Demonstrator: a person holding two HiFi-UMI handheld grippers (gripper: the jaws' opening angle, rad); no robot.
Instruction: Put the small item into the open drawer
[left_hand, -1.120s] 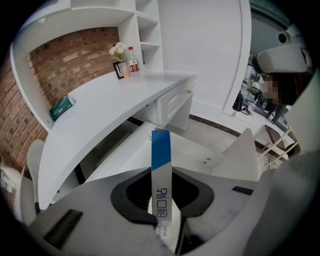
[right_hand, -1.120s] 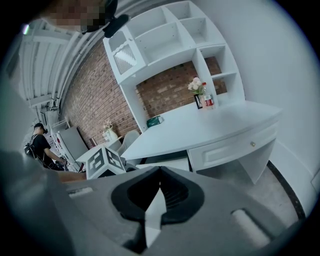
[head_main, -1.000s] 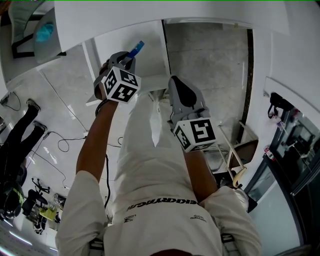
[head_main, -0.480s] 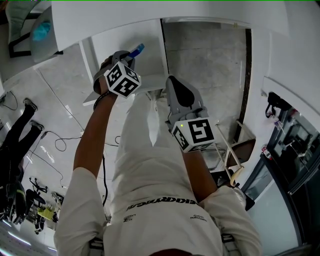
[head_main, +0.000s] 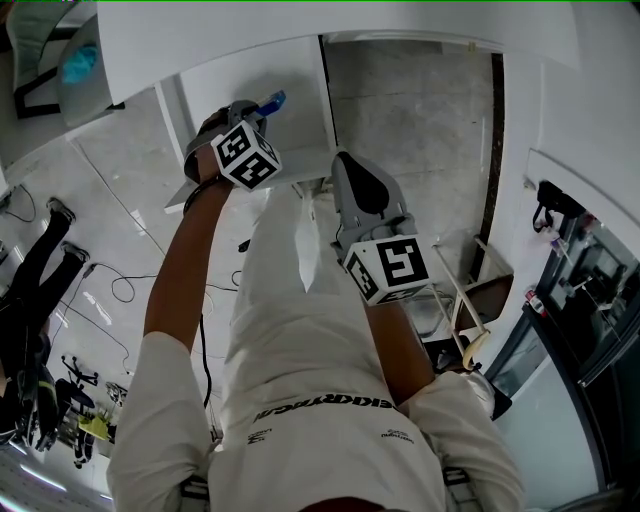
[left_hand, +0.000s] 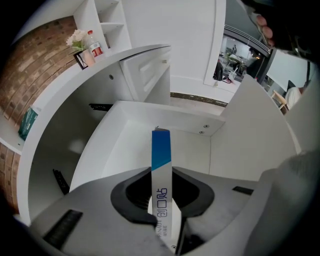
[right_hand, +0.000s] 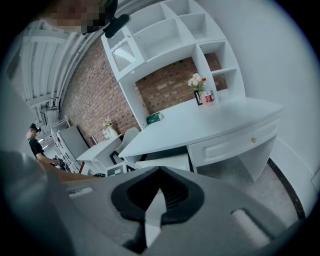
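The small item (head_main: 272, 101), a slim white box with a blue end, sticks out of my left gripper (head_main: 260, 110), which is shut on it. In the left gripper view the item (left_hand: 161, 150) stands upright between the jaws of the left gripper (left_hand: 161, 176), right over the open white drawer (left_hand: 125, 150), whose inside shows nothing. In the head view the drawer (head_main: 300, 95) juts out of the white desk. My right gripper (head_main: 342, 160) hangs to the right of the drawer, shut and holding nothing. In its own view the right gripper (right_hand: 159, 172) points at the room.
The white desktop (head_main: 300, 35) runs above the drawer. Another white desk (right_hand: 210, 122) carries a bottle (right_hand: 206, 93) and flowers, with shelves behind it. A person (head_main: 30, 280) and cables (head_main: 125, 290) are on the floor at the left, and a chair (head_main: 480, 295) stands at the right.
My left gripper has shifted a little left and further over the drawer with the item still in it. The right gripper has barely moved.
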